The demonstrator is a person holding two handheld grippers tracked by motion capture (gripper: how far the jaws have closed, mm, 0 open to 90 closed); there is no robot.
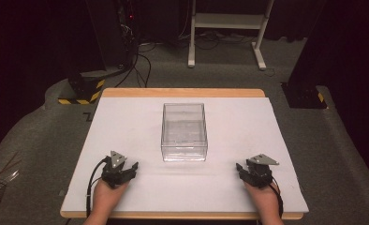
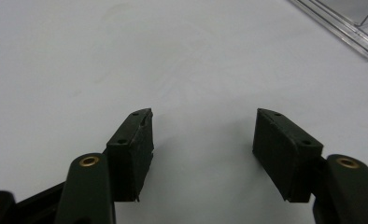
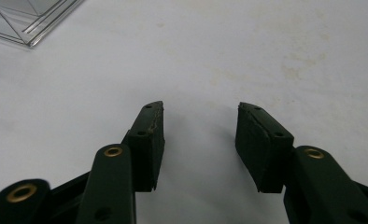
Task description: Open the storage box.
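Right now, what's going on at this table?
A person sits at a white-topped table, one hand on each of two grippers. The left gripper and the right gripper rest on the near part of the surface, one on either side, both with jaws open and nothing between them. A clear plastic box stands in the middle of the table, between and beyond the two grippers, apart from both. Whether it holds anything I cannot tell. Nothing is being handled at this moment.
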